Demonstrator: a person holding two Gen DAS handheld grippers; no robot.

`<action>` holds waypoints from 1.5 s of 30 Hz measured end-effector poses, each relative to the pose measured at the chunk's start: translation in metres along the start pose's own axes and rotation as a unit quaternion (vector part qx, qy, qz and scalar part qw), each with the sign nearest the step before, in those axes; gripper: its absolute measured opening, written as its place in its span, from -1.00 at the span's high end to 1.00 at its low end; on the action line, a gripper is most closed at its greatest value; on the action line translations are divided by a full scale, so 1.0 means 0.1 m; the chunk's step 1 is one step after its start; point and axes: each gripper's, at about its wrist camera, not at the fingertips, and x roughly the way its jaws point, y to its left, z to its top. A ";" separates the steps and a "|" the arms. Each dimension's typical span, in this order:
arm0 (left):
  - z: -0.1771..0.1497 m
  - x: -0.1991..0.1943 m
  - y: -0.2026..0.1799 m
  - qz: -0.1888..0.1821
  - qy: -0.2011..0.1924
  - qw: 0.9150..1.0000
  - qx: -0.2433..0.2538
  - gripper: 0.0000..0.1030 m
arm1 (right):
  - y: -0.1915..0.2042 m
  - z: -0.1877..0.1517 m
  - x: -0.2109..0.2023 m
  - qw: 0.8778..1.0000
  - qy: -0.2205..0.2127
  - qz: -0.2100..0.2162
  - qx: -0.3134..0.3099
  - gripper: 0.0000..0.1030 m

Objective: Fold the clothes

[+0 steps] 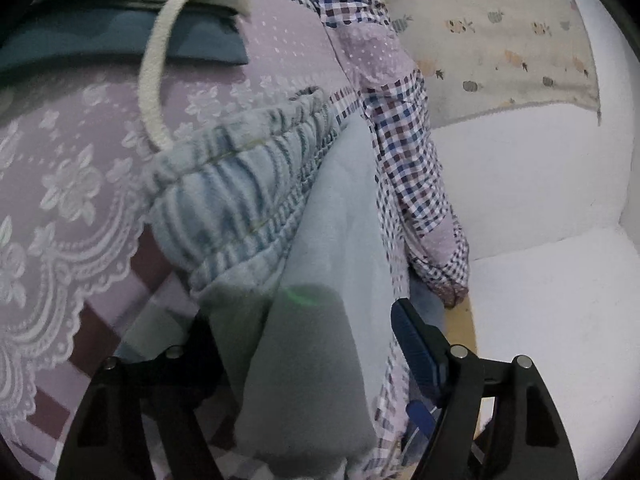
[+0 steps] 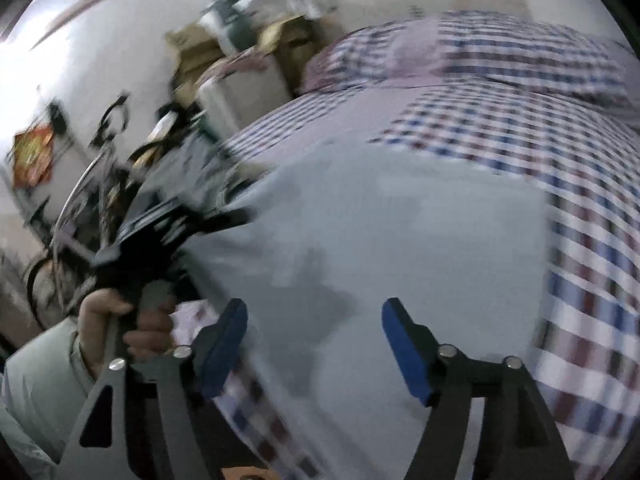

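Checked quilted bedspread, soft pale-blue trousers, ribbed waistband, left tool clamping them, right tool apart.

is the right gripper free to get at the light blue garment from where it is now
Probably yes. The right gripper has its jaws open right over the light blue garment, with nothing between them. The view is blurred, so contact is unclear.

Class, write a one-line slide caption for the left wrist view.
Left gripper holding pale blue elastic-waist trousers above a checked bedspread.
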 end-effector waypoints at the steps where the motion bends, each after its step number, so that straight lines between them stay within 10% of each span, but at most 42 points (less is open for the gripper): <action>1: -0.02 -0.03 0.01 -0.003 0.002 1.000 -0.005 -0.55 | -0.15 -0.02 -0.06 1.000 -0.005 -0.005 0.019 -0.47; 11: 0.12 -0.01 -0.18 0.021 -0.004 0.999 0.026 -0.52 | -1.48 -0.18 -0.23 0.977 -0.028 0.044 0.206 -0.48; 15: 0.17 0.01 -0.19 0.050 -0.004 0.998 0.023 -0.06 | -1.82 -0.18 -0.08 0.968 -0.003 0.068 0.242 -0.56; 45: 0.38 0.00 -0.24 0.033 -0.005 0.999 0.031 0.02 | -1.98 0.93 1.41 0.970 0.121 0.120 0.171 -0.70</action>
